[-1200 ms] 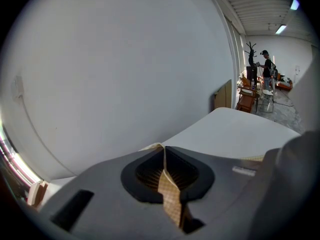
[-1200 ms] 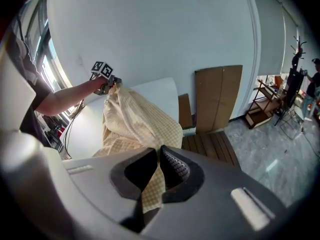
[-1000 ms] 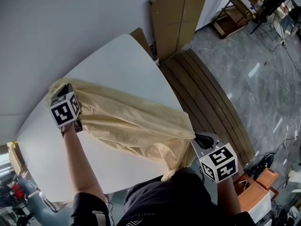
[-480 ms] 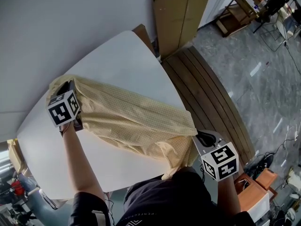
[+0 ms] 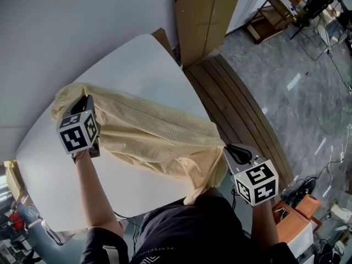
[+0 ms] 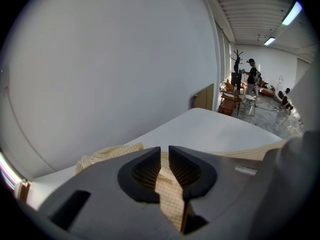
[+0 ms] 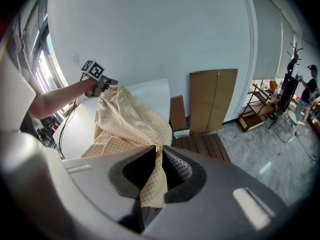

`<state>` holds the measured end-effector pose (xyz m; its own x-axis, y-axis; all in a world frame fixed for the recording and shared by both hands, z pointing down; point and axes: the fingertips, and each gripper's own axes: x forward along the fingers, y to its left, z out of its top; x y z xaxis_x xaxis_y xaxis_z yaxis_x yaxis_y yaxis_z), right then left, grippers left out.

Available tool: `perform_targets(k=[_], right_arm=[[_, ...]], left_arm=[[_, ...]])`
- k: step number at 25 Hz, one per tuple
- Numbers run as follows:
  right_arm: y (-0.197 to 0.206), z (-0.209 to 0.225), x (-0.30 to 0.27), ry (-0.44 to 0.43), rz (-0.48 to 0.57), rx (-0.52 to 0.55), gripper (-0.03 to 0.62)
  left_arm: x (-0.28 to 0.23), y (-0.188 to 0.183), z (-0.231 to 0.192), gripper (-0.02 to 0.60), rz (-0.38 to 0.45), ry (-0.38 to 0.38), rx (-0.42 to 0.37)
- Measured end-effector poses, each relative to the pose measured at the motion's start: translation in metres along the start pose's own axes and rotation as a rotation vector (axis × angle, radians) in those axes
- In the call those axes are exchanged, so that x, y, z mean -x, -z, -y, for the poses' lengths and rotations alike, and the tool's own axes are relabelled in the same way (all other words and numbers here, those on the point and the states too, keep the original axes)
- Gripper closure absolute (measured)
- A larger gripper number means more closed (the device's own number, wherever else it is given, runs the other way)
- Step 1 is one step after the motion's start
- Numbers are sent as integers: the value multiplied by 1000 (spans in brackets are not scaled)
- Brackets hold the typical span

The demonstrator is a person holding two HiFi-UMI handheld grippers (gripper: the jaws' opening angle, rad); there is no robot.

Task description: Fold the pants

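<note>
The yellow checked pants (image 5: 154, 136) lie stretched across the white table (image 5: 137, 65), one end hanging off its near right edge. My left gripper (image 5: 88, 99) is over the pants' left end. In the left gripper view its jaws (image 6: 165, 151) stand a little apart, with a strip of pants (image 6: 170, 194) in the gap but not pinched. My right gripper (image 5: 234, 150) is at the table's right corner, beside the hanging end. Its jaws (image 7: 160, 151) are opening, and a fold of pants (image 7: 152, 184) still drapes loosely between them. The right gripper view also shows the left gripper (image 7: 107, 82) across the cloth.
A cardboard sheet (image 5: 209, 21) leans on the wall behind the table. Wooden slats (image 5: 242, 114) lie on the floor to its right. Shelving (image 5: 269, 15) and equipment stand far right, and a person (image 6: 251, 74) stands far off. My torso is at the table's near edge.
My left gripper has drawn back a little along the pants from their far-left end. The right gripper stays at the table corner, and the cloth there hangs slacker.
</note>
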<state>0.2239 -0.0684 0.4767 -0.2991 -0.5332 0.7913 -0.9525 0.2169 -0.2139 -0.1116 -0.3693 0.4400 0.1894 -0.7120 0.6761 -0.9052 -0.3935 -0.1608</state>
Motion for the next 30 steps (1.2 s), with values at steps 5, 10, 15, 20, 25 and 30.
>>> perform_targets(k=[5, 10, 15, 20, 25, 30], right_arm=[[-8, 5, 13, 27, 56, 12, 553], [-13, -3, 23, -17, 93, 34, 556], [-18, -19, 25, -46, 119, 84, 586], [-17, -47, 32, -73, 144, 128, 586], [-4, -82, 38, -81, 148, 151, 586], [8, -110, 33, -57, 153, 167, 547]], left_arm=[[20, 11, 42, 535, -4, 86, 8], [52, 22, 85, 547, -1, 157, -4], [84, 38, 124, 552, 8, 233, -37], [116, 63, 157, 564, 16, 342, -52], [155, 97, 197, 569, 9, 447, -104], [190, 132, 222, 571, 8, 548, -117]])
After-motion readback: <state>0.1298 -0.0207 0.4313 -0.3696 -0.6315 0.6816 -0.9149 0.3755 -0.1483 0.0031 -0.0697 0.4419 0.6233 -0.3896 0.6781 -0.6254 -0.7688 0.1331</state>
